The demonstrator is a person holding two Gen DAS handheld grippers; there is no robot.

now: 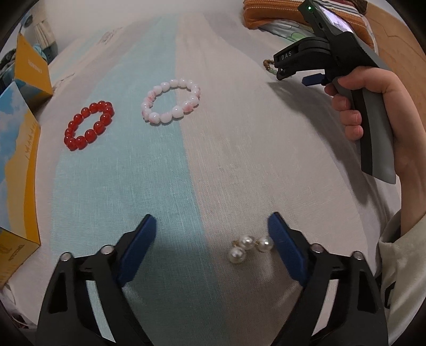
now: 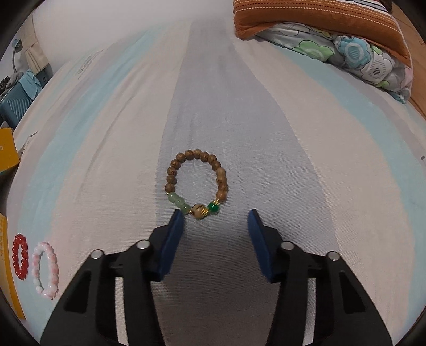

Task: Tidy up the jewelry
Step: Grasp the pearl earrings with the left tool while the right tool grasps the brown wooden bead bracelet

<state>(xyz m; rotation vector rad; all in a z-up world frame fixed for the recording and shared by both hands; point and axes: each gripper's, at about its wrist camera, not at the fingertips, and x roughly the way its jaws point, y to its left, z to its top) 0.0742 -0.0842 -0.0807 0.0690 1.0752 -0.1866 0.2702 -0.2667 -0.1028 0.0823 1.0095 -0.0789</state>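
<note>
1. Surroundings: striped bedsheet (image 1: 165,173) in pale blue, white and grey, woven texture; yellow cardboard boxes (image 1: 18,149) along the left edge; orange pillow (image 2: 319,18) and flowered quilt (image 2: 354,53) at the far right corner; nothing lies between either claw and the jewelry
2. Left gripper (image 1: 211,239) spread wide, holding nothing, hovering over the sheet; pearl earrings (image 1: 249,247) lie between its fingers, just beside the right blue pad (image 1: 286,247), contact unclear
3. Right gripper (image 2: 215,234) spread wide, empty; wooden bracelet (image 2: 197,186) flat on the grey stripe just ahead of the tips, left pad close to its green beads, touching or not cannot tell; right hand (image 1: 372,111) grips the handle
4. Jewelry: red bracelet (image 1: 89,125) of glossy round beads beside pink-and-white bracelet (image 1: 171,101), marbled beads, apart; wooden bracelet has grained brown beads, jade-green pieces, gold spacers; earrings are three shiny round pearls
</note>
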